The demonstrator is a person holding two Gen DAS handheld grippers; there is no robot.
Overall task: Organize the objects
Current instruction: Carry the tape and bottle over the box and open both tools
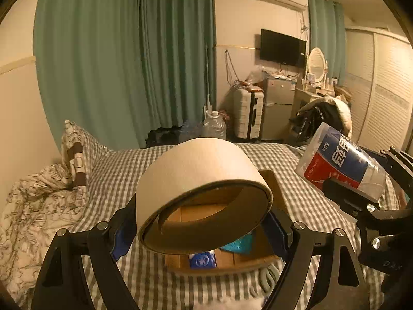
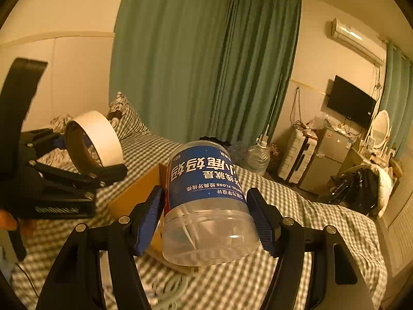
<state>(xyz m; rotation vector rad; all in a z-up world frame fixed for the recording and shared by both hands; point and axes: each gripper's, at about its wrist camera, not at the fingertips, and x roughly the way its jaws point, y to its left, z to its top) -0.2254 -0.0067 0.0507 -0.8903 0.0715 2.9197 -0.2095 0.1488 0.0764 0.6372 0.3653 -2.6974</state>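
A bed (image 1: 296, 170) with a grey-and-white checked cover fills the lower half of both views, its rumpled patterned quilt (image 1: 33, 201) bunched at the left edge of the left wrist frame. Green curtains (image 1: 124, 59) hang across the upper middle, and a dark wall screen (image 1: 282, 47) sits in the upper right. On the cover at lower centre lies an open cardboard box (image 1: 272, 183), with a blue packet (image 1: 202, 259) and a teal item inside, partly hidden.

In the left wrist view, the left gripper (image 1: 204, 230) holds a wide roll of tape (image 1: 198, 178) between its blue pads, tilted above the box so the hollow core faces the lens. The right gripper (image 2: 205, 219) is clamped on a clear plastic floss jar (image 2: 206, 201) with a blue and red label, lying tipped at centre frame, over the box's near edge. The same jar shows at the right edge of the left wrist view, well apart from the tape
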